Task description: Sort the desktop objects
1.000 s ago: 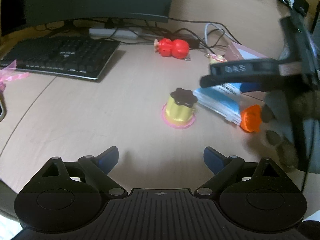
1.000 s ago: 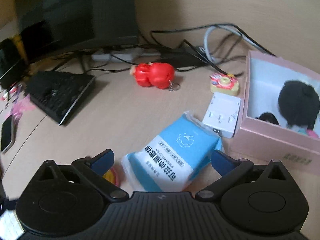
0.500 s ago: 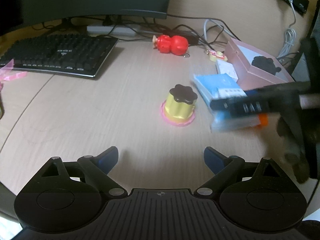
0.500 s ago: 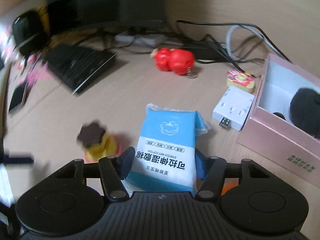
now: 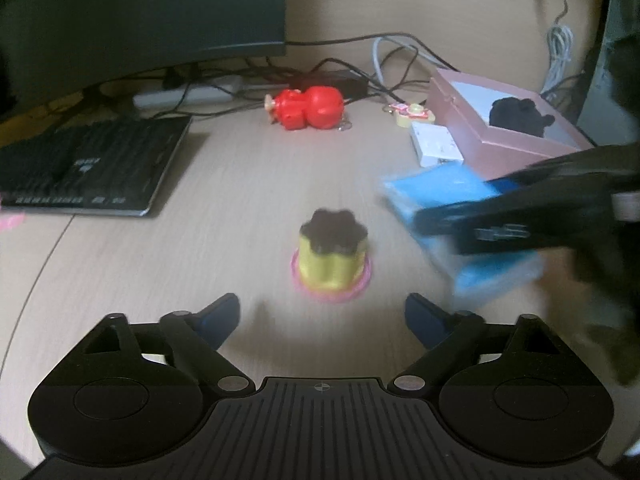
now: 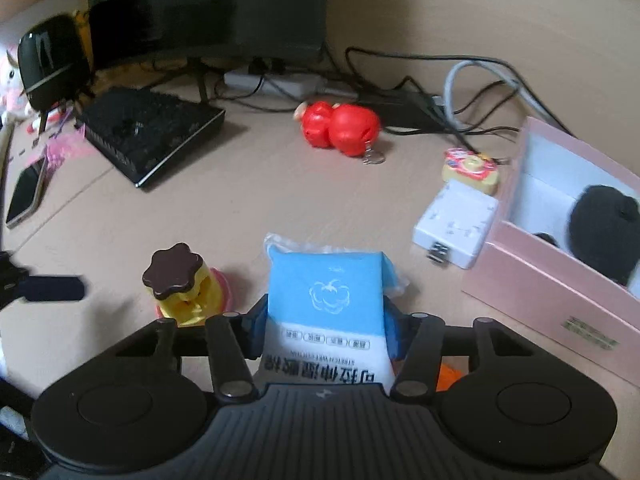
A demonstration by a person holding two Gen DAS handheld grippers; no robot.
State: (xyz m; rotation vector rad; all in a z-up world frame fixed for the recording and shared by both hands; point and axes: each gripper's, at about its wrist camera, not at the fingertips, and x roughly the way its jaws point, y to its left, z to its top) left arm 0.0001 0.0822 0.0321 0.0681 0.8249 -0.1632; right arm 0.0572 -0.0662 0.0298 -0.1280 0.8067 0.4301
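My right gripper (image 6: 326, 330) is closing its jaws on the blue pack of cotton wipes (image 6: 326, 304); a second ago those jaws were standing wide with the pack lying loose ahead, and now both pads are pressing its sides. My left gripper (image 5: 322, 316) is also narrowing its jaws, though nothing is between them yet, and it has been sliding nearer the yellow pudding toy (image 5: 332, 256), which is sitting on its pink base at twelve o'clock just ahead of the tips.

In the left view the right gripper and its pack are crossing in at three o'clock, blurred. From the right view, an orange thing (image 6: 450, 376) is peeking out beneath the right finger, too hidden to name. Farther out at two o'clock a white adapter (image 6: 456, 224) is lying beside the pink box (image 6: 536, 300), which is holding a black plush item (image 6: 604, 232). A red toy (image 6: 340, 128) is resting at twelve o'clock, a black keyboard (image 6: 148, 132) at ten.

The wooden surface (image 6: 256, 208) is running back to cables and a monitor (image 6: 208, 4).
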